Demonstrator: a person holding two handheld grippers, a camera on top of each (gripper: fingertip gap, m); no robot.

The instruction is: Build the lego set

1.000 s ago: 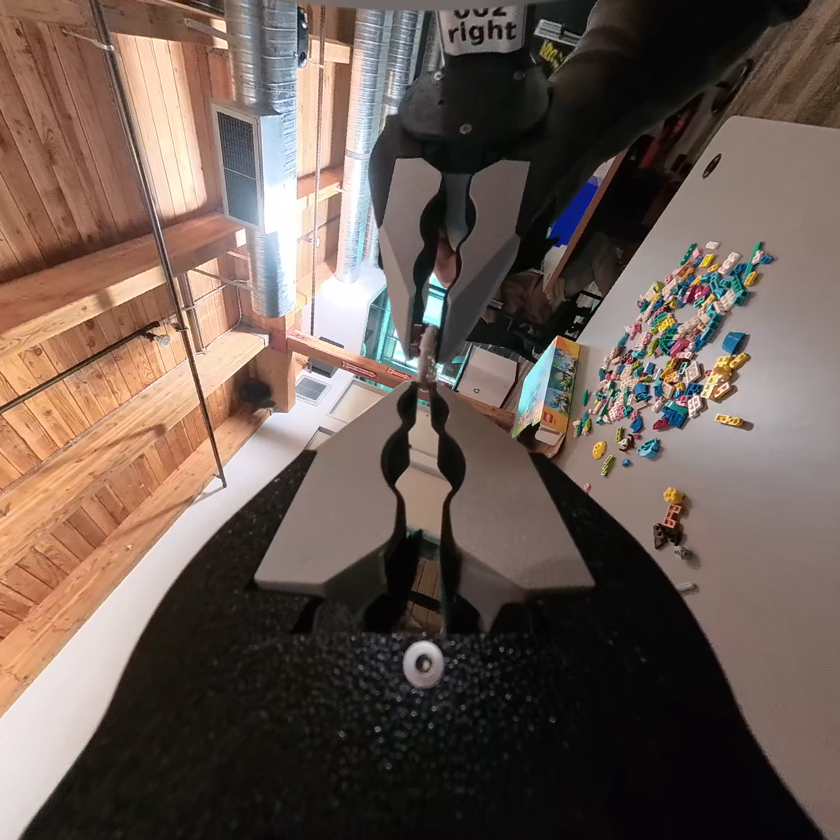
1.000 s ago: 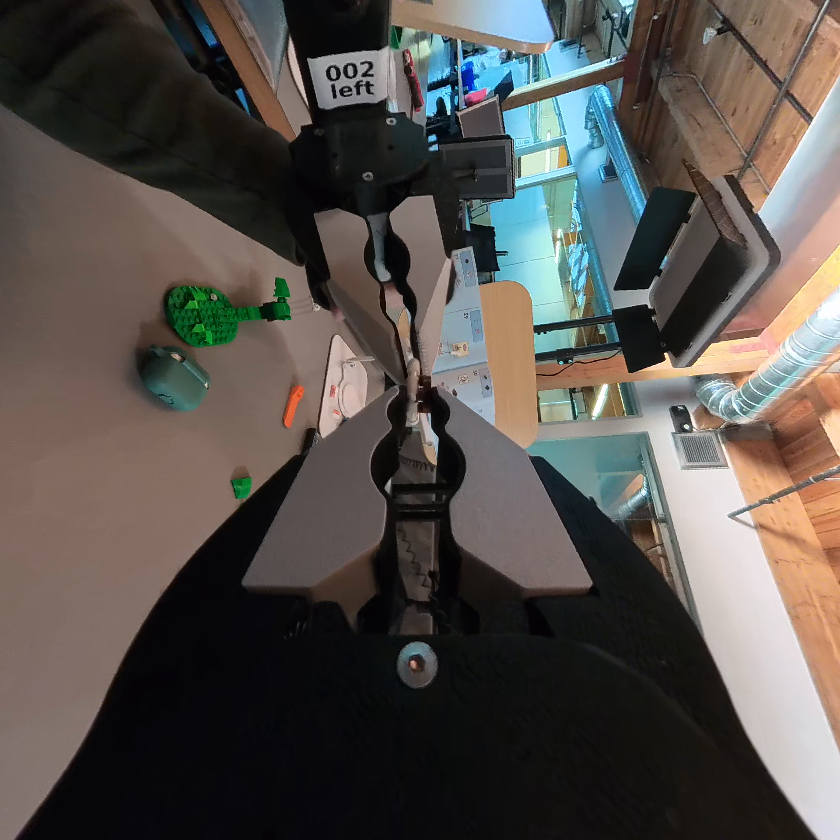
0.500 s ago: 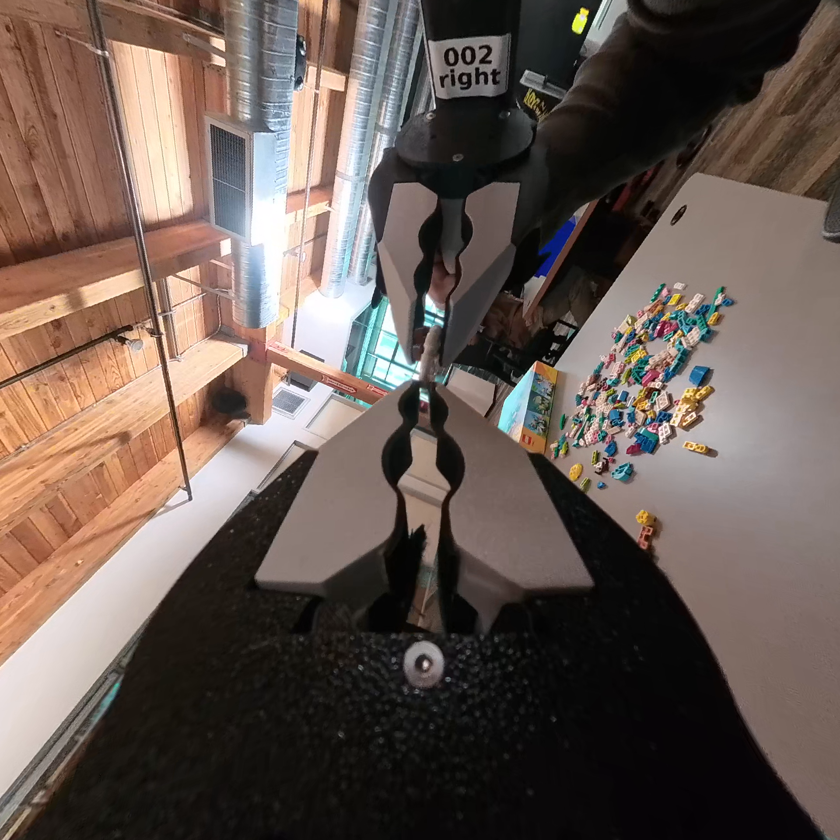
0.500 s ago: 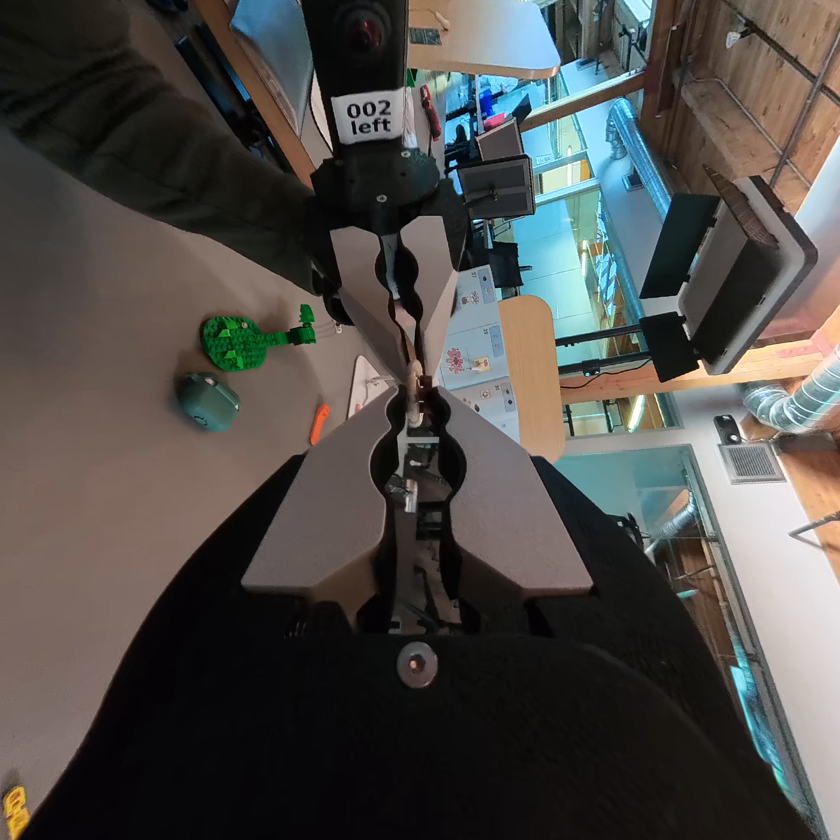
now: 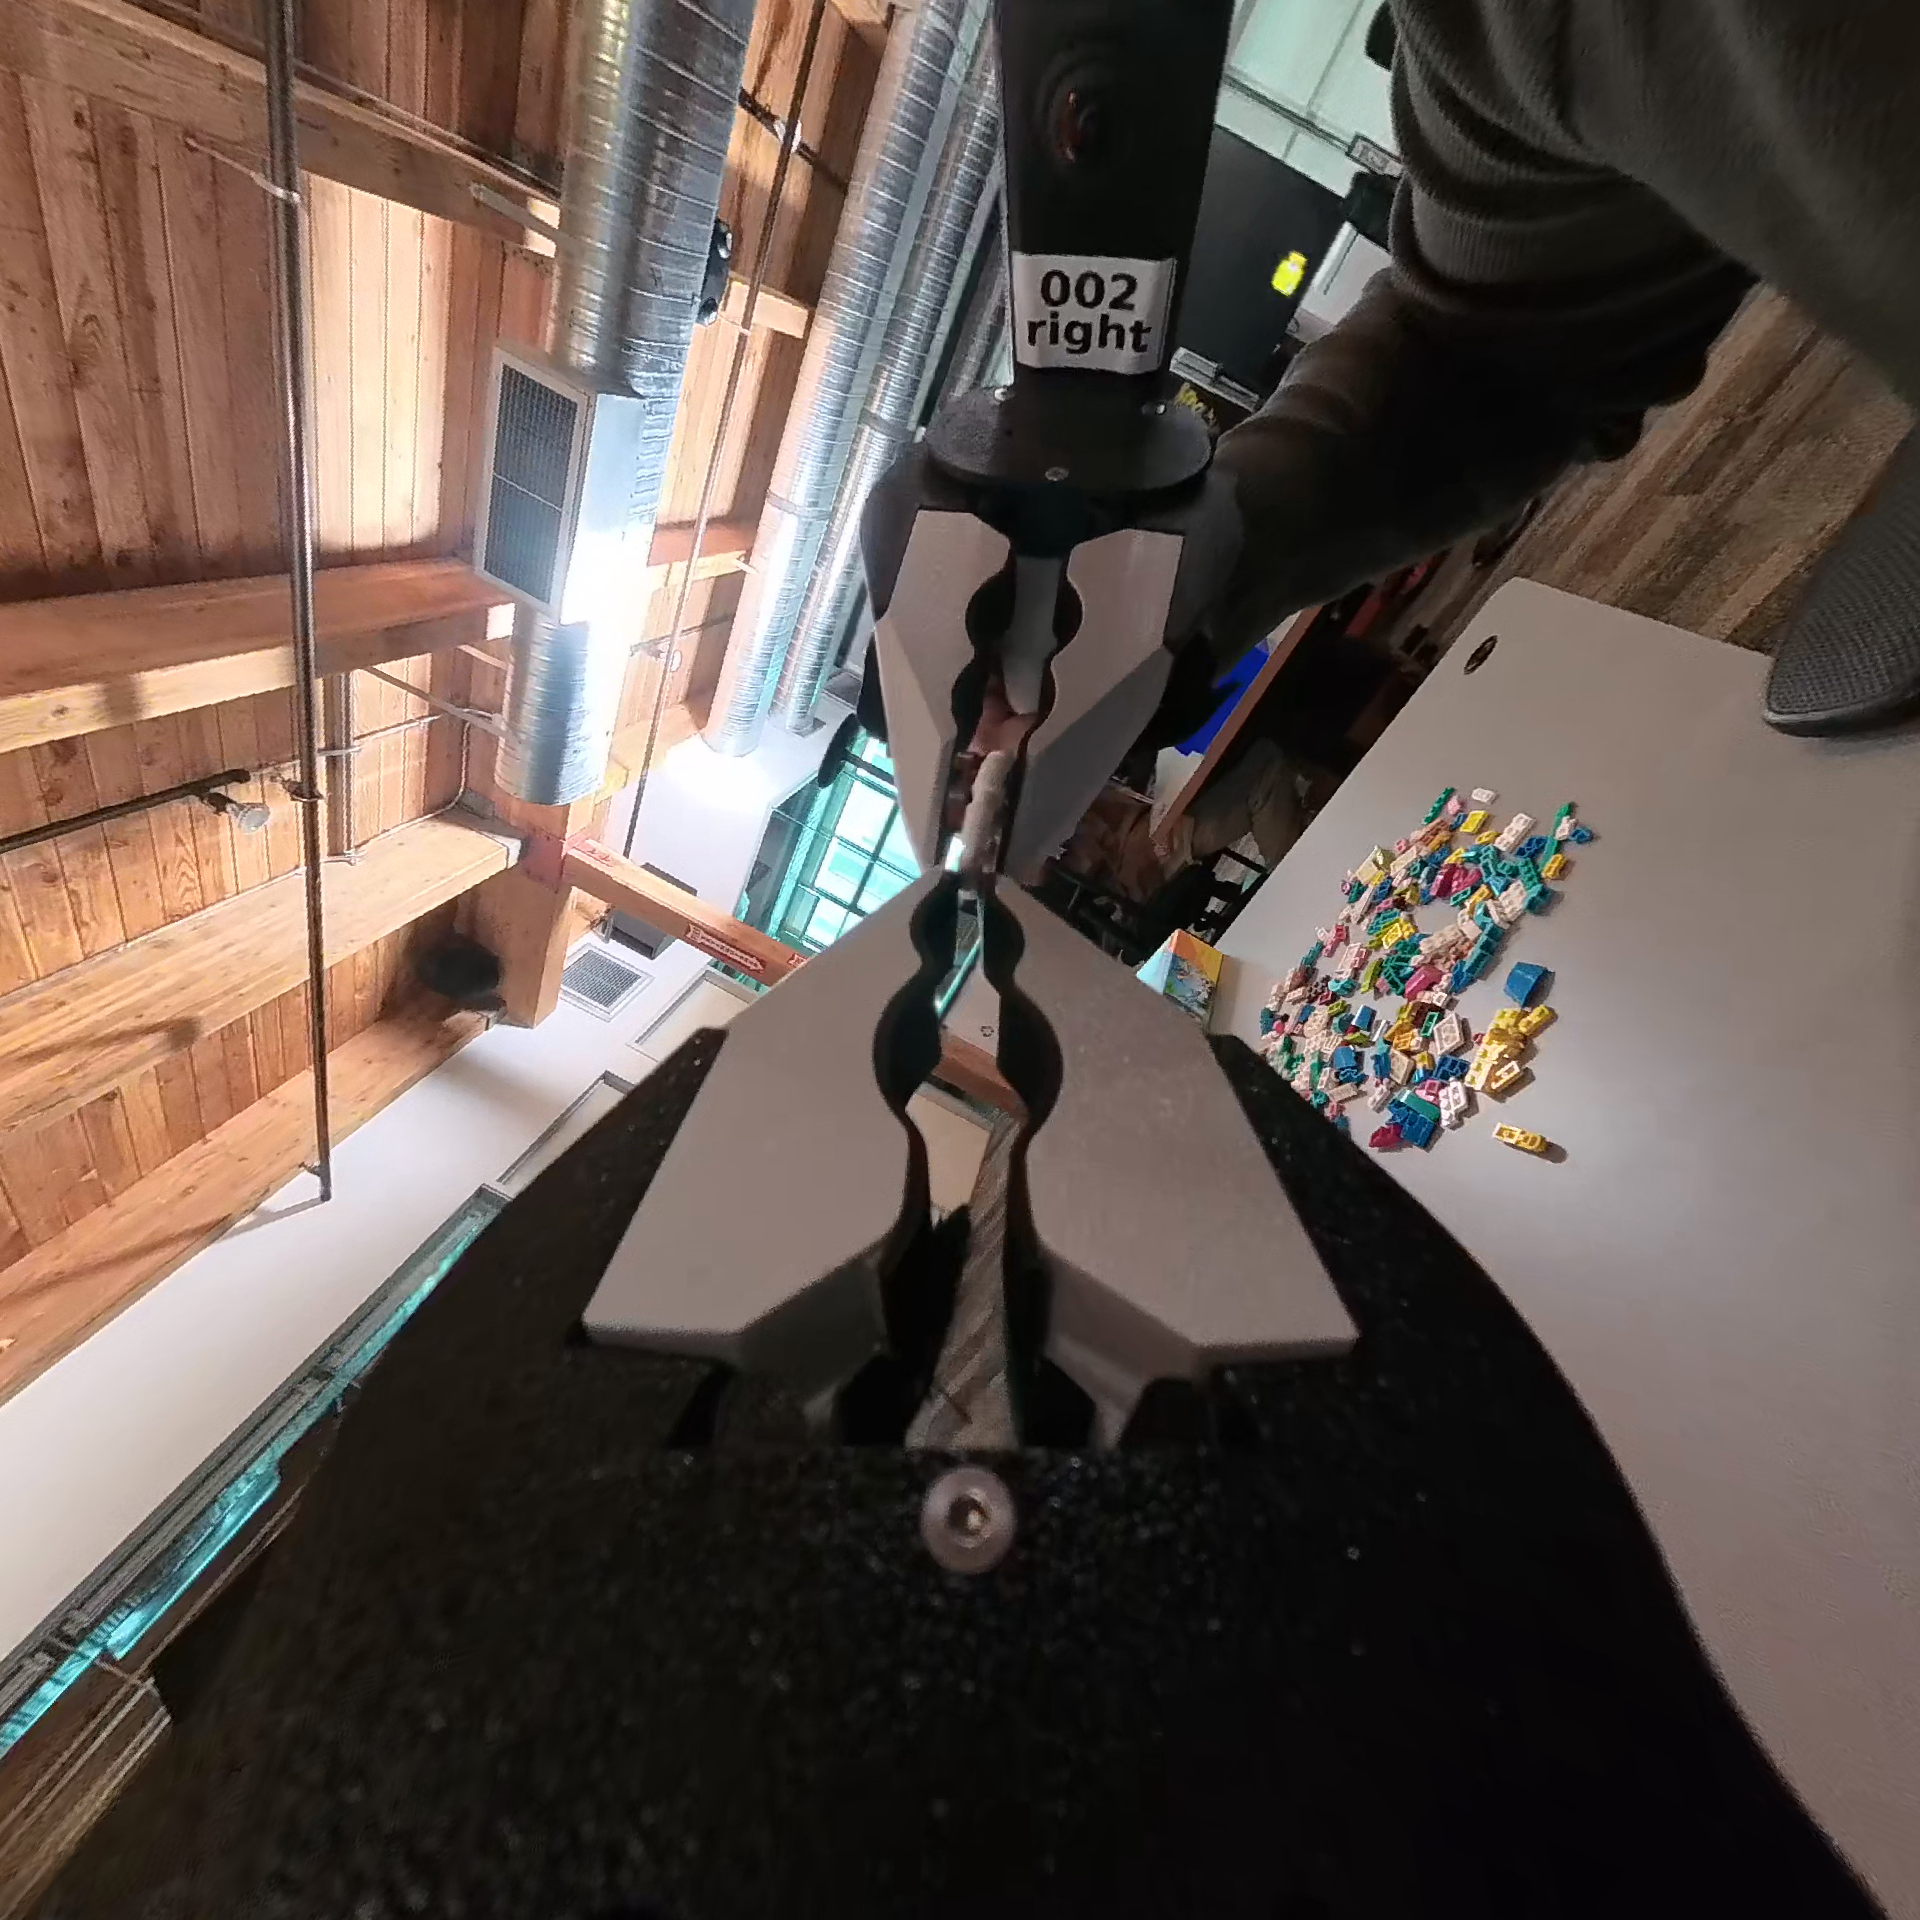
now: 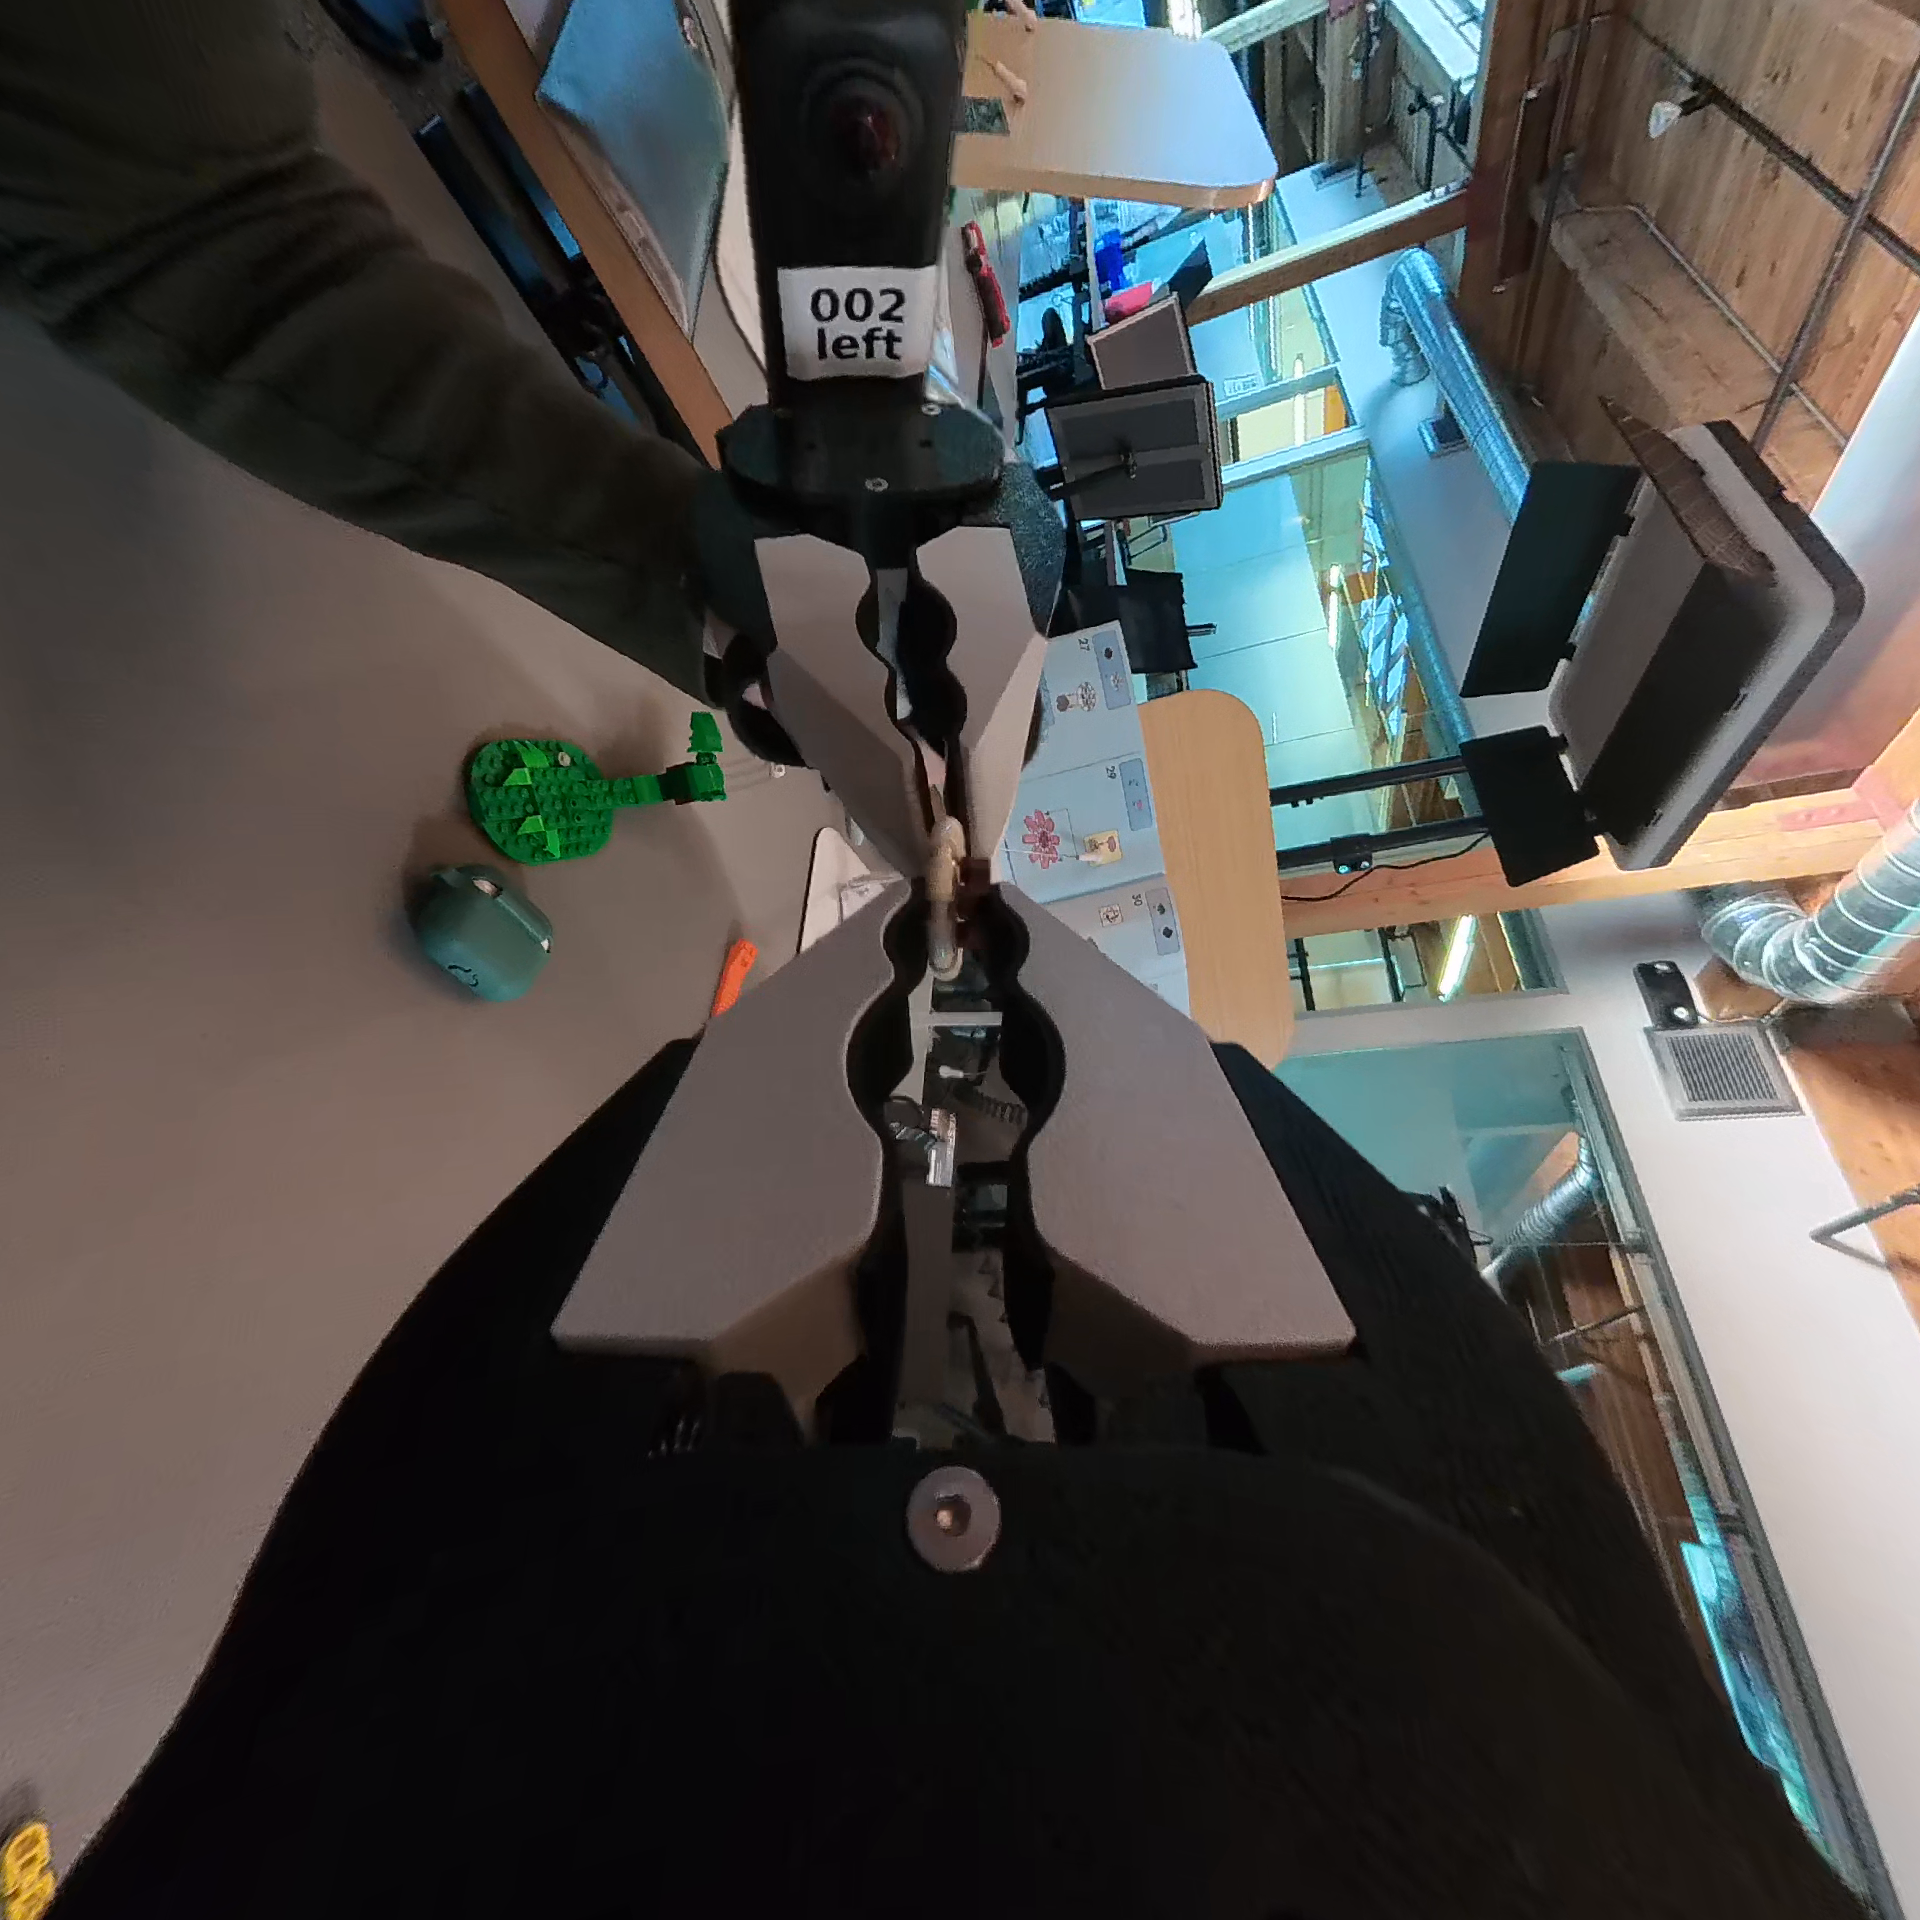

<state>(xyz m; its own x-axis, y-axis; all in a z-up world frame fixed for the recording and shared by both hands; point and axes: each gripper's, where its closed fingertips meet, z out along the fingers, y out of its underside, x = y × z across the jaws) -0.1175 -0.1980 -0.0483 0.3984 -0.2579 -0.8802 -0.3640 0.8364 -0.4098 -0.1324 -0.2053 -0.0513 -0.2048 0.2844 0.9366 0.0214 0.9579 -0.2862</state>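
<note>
1. Left wrist view: the left gripper (image 5: 971, 883) points up and away from the grey table (image 5: 1662, 1299), tip to tip with the right gripper (image 5: 977, 831). Both sets of tongs are nearly closed on a small pale lego piece (image 5: 982, 821) held between them in the air. The pile of loose coloured bricks (image 5: 1423, 997) lies on the table to the right; it sits higher in frame than a second ago, and the small brown-and-yellow assembly seen then is out of view.

2. Right wrist view: the right gripper (image 6: 951, 914) pinches the same pale piece (image 6: 945, 862), meeting the left gripper (image 6: 940, 821). A green lego build (image 6: 551, 800) and a teal case (image 6: 483, 935) rest on the table, lower in frame than before.
</note>
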